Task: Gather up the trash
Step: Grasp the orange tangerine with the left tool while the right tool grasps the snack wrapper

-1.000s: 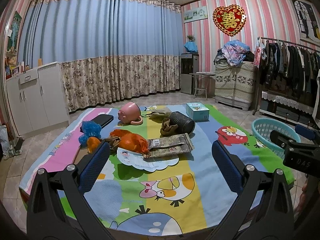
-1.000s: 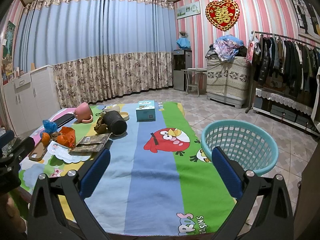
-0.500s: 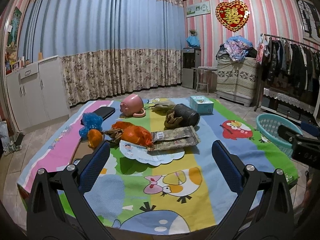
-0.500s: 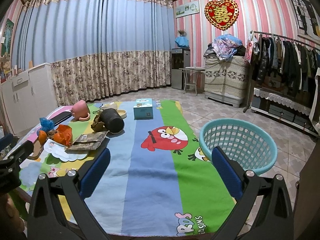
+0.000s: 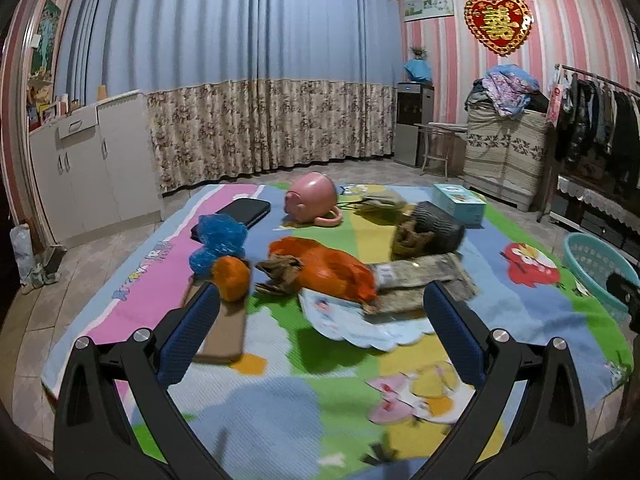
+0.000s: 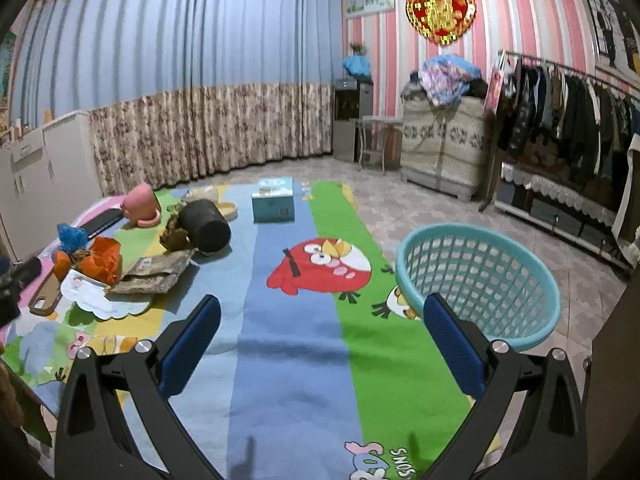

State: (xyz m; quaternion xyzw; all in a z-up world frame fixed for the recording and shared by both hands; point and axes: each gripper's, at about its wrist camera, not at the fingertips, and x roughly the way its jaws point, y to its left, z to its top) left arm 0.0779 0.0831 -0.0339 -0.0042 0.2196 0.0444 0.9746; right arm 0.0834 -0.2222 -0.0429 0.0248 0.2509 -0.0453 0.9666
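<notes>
1. Both grippers hang released over a cartoon-print table cover (image 5: 280,360), nothing between their fingers: the left gripper (image 5: 320,312) faces the litter, the right gripper (image 6: 320,320) faces bare cloth.
2. The trash sits clustered around an orange plastic bag (image 5: 328,268): a blue crumpled wrapper (image 5: 218,236) to its left, dry brown scraps (image 5: 278,274) touching it, a flattened printed pouch (image 5: 420,280) to its right.
3. The teal mesh basket (image 6: 480,276), the likely bin, stands well to the right of the bag, off the table edge.
4. The bag looks light, soft and slippery; pinching a bunched fold at its top should hold better than its smooth flank.
</notes>
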